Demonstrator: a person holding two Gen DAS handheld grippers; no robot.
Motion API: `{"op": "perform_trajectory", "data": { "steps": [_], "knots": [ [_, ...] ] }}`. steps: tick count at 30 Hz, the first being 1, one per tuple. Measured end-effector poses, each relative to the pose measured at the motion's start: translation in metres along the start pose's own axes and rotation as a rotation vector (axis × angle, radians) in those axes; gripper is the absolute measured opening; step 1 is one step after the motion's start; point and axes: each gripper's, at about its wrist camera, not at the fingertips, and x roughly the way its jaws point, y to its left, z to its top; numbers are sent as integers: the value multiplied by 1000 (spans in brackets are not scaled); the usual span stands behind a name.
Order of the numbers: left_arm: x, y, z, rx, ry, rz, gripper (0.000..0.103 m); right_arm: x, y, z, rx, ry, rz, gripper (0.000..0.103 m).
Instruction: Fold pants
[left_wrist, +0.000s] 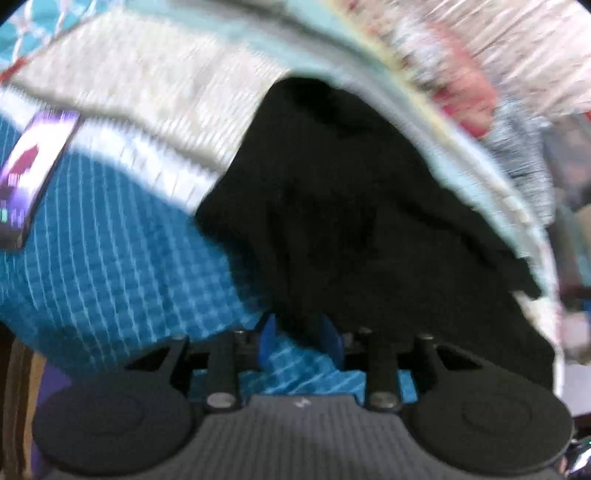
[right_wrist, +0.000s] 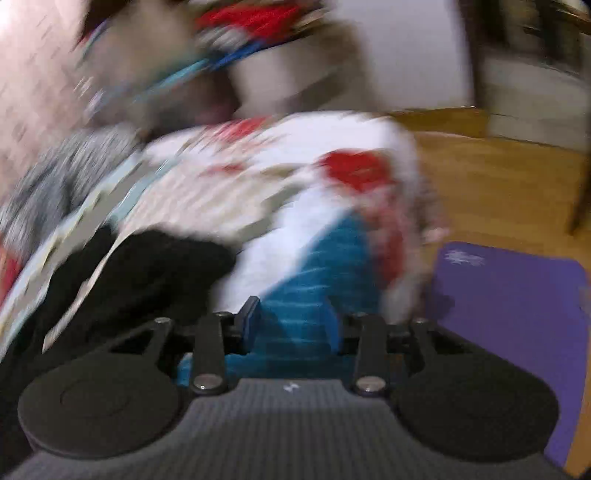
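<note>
left wrist, jaws parted beside black pants (left_wrist: 351, 221)

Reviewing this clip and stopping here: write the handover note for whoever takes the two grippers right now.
Left gripper: open, holding nothing, just short of the near edge of the black pants.
Right gripper: open, empty, over the blue checked bedspread; the pants lie to its left.
Pants: bunched dark heap on the bed, beside a phone. Both views are blurred.
Done: no tidy fold visible.
Left: grip, spread flat, fold.
</note>
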Motion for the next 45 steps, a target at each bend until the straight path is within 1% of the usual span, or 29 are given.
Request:
{"op": "perform_trajectory", "data": {
  "steps": [2,6,7,8,9,10,11,13,16,19,21,22,23,24,25,26,27,29,30,32,34,36,37,38,39,40,41,43,45],
  "knots": [
    [-20,-3,17,39,-77,-16,39,-17,2,13,-20,-66,10,37],
    [-19,-27,83,171,-216,97,45,-24,66,49,-146,-66,208,37],
    [-12,-35,98,214,-243,116,55,-22,91,57,-168,-52,274,37],
    [0,-44,114,261,-273,123,76,-13,116,63,-183,-30,329,38],
    [16,-52,128,298,-298,133,86,-1,142,69,-194,0,370,38],
    [32,-57,142,318,-313,151,91,12,168,73,-194,33,407,38],
    [54,-63,157,338,-315,169,91,29,196,75,-197,67,430,41],
    [95,-72,177,352,-274,193,92,66,240,76,-224,126,415,46],
    [150,-80,189,358,-198,227,93,126,299,66,-291,229,321,50],
    [184,-86,183,442,-202,321,97,167,325,44,-345,283,202,55],
    [192,-87,178,483,-214,360,94,187,334,36,-325,317,177,55],
    [197,-89,181,488,-211,368,83,196,338,32,-314,325,169,57],
    [197,-88,180,486,-208,376,66,200,343,26,-306,329,160,62],
    [198,-87,179,488,-204,391,57,204,346,22,-317,327,150,62],
    [199,-86,183,496,-195,400,47,207,353,17,-351,315,133,51],
    [199,-84,183,500,-190,403,43,206,361,13,-400,293,98,18],
    [196,-81,185,493,-191,400,41,204,365,14,-426,274,70,12],
    [186,-77,192,461,-196,370,34,193,353,31,-331,253,162,12],
    [177,-72,198,437,-209,341,32,179,344,43,-282,207,213,12],
    [155,-59,202,372,-239,290,20,146,320,67,-213,110,326,12],
    [140,-45,203,310,-243,252,20,119,285,83,-148,58,377,12],
    [136,-34,200,287,-223,244,20,110,244,89,-105,63,342,14],
    [138,-32,197,285,-210,249,20,113,223,87,-99,92,297,19],
    [140,-31,194,286,-197,253,19,117,204,84,-104,130,230,25],
    [142,-32,190,294,-186,256,19,120,188,79,-108,145,137,25],
    [144,-32,187,298,-183,258,19,122,173,75,-109,140,33,28],
    [145,-34,185,307,-184,258,19,123,160,74,-99,143,-36,32],
    [145,-35,184,302,-192,258,19,120,146,76,-57,139,-33,33],
    [143,-34,187,275,-196,249,19,112,157,77,-78,120,43,33]
  ]
}}
